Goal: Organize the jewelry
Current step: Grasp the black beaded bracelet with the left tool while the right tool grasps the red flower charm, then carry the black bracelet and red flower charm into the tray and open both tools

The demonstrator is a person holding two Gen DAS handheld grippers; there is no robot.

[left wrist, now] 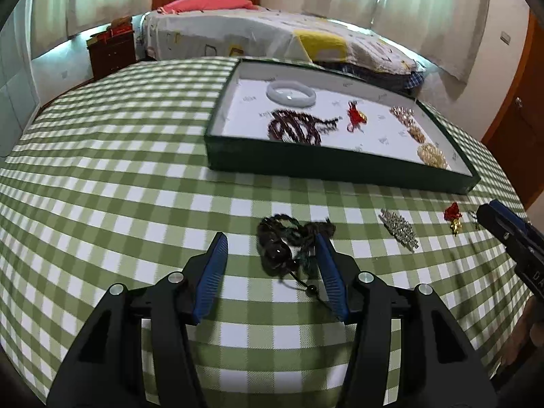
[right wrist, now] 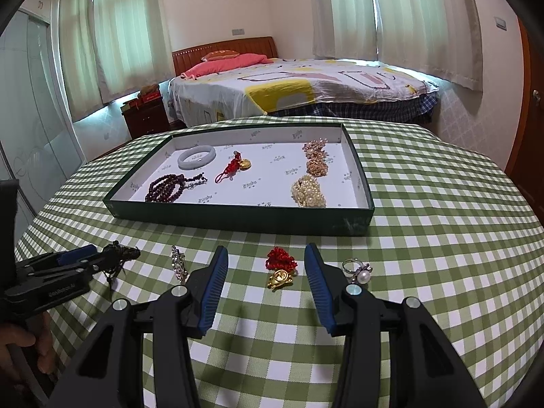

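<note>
Here's the left gripper [left wrist: 272,248] low over the green checked tablecloth [left wrist: 136,170], jaws apart and straddling a dark cord necklace [left wrist: 289,244] that lies bunched on the cloth; the right-hand blue pad [left wrist: 328,255] sits at the tangle's edge, though whether it touches the cord is hard to say. Over to the right gripper [right wrist: 265,265], jaws apart too, with a red knot charm [right wrist: 280,267] and its gold pendant lying on the cloth between the fingertips, clear of both pads. Just beside its right finger rests a pearl ring [right wrist: 357,270], and off to the left lies a sparkly hair clip [right wrist: 179,263]. Beyond them all sits the dark green tray [right wrist: 238,216] with its white lining (already well stocked): a pale bangle [right wrist: 196,158], a coil of dark red beads [right wrist: 166,187], a second red charm [right wrist: 234,168], and three pearly clusters [right wrist: 308,190] down its right side. A bed [right wrist: 306,85] fills the back of the room.
</note>
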